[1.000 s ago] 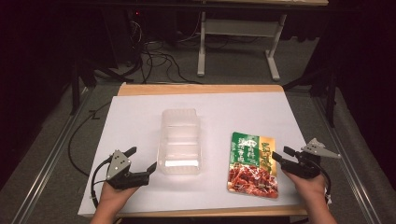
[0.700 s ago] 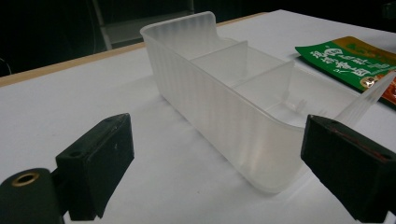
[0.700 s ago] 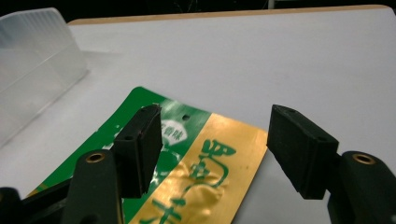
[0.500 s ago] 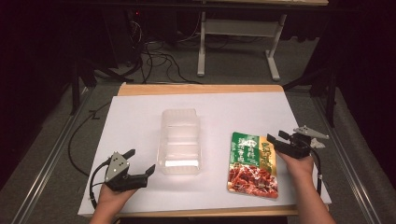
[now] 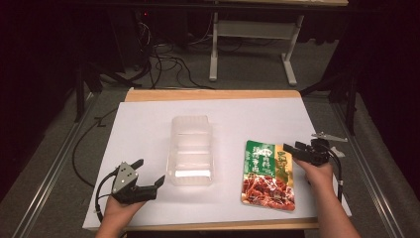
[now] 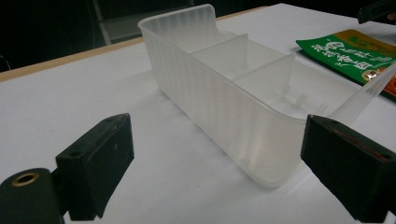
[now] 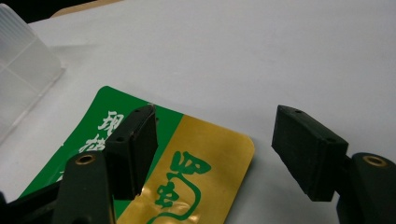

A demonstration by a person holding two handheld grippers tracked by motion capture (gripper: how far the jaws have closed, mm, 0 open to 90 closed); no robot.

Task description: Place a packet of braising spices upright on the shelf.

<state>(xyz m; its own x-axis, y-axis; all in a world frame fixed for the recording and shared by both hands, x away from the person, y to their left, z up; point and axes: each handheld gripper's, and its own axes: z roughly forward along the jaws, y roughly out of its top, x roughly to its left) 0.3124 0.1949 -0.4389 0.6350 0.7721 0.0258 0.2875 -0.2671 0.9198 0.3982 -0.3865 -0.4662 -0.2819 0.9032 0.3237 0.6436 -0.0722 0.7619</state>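
From above, the right gripper (image 5: pixel 296 150), jaws spread and just been opening, hovers at the food pouch's (image 5: pixel 267 175) far right corner, apparently not touching; the left gripper (image 6: pixel 215 168) gapes empty beside the clear container (image 6: pixel 233 88); the right gripper view puts the pouch corner between its jaws.

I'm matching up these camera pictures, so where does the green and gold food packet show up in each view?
High view: the food packet lies right of centre, beside the right gripper.
Left gripper view: its green top edge shows at the upper right, behind the clear container.
Right gripper view: its gold corner sits low, between the open jaws.
Shared landmark: the clear container, left of the packet.
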